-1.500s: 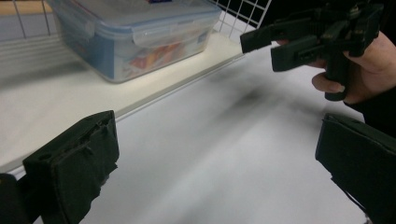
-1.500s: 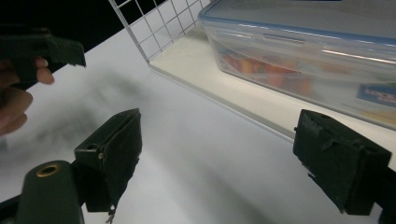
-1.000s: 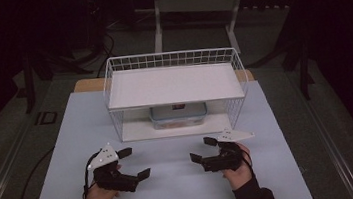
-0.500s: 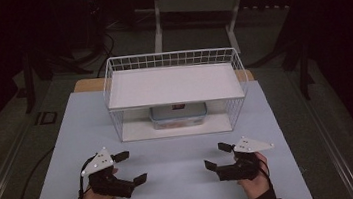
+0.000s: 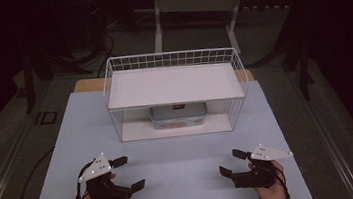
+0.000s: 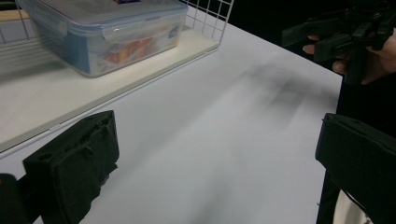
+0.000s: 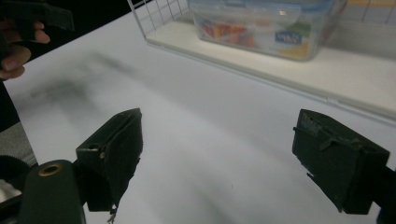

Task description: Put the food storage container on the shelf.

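White table (image 5: pixel 183 179) | both grippers, left (image 5: pixel 125 174) and right (image 5: pixel 232 162), drawn back apart, jaws wide, empty | box (image 5: pixel 179 115), seemingly lidded, untouched in rack (image 5: pixel 170 60)

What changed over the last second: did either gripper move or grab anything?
Both hands drew back toward the person and apart: the left gripper leftward, the right gripper rightward. Both are open and empty. The container on the wire rack's lower shelf stayed put.

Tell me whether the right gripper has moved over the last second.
Yes. In the high view the right gripper has pulled back from the wire rack toward the table's near edge and slid outward to the right.
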Action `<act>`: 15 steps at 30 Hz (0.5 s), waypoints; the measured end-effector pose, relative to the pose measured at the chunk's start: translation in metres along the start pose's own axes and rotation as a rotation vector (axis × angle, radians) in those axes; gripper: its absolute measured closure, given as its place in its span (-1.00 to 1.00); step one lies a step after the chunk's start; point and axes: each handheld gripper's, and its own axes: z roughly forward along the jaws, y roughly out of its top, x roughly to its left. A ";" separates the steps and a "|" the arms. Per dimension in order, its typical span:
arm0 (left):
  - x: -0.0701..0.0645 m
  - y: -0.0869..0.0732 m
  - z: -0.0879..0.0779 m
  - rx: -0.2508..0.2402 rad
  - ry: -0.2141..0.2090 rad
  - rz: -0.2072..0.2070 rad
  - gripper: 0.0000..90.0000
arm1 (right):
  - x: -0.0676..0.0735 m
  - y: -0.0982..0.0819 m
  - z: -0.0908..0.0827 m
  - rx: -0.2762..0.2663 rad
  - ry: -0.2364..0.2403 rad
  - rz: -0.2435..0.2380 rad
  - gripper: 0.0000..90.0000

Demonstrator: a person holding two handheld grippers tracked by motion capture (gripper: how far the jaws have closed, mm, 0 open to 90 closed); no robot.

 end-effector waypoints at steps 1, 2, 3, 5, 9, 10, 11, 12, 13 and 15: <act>0.000 0.000 0.000 0.004 -0.001 0.001 -1.00 | 0.000 -0.001 -0.001 0.007 0.002 0.002 -0.64; 0.000 -0.001 0.000 0.003 -0.003 0.002 -1.00 | 0.000 -0.002 -0.001 0.012 -0.004 -0.005 -0.64; 0.000 -0.001 0.000 0.002 -0.004 0.000 -1.00 | 0.000 -0.003 -0.002 0.013 -0.007 -0.009 -0.64; 0.001 -0.001 0.000 -0.002 -0.002 -0.003 -1.00 | 0.000 -0.003 -0.004 0.009 0.000 -0.005 -0.65; 0.001 -0.001 -0.001 -0.004 0.001 -0.003 -1.00 | 0.000 -0.004 -0.005 0.006 -0.004 -0.014 -0.65; 0.002 -0.001 -0.001 -0.003 0.000 -0.005 -1.00 | 0.000 -0.004 -0.006 0.006 -0.006 -0.019 -0.65; 0.002 -0.001 -0.001 -0.004 0.000 -0.004 -1.00 | -0.001 -0.005 -0.006 0.004 -0.001 -0.018 -0.65; 0.002 -0.002 -0.001 -0.004 -0.002 -0.005 -1.00 | -0.002 -0.005 -0.007 0.004 -0.004 -0.019 -0.65; 0.002 -0.002 0.000 -0.003 -0.002 -0.008 -1.00 | -0.002 -0.005 -0.007 0.005 -0.008 -0.021 -0.65; 0.003 -0.002 0.000 0.001 -0.003 -0.008 -1.00 | -0.003 -0.005 -0.006 0.004 -0.002 -0.016 -0.64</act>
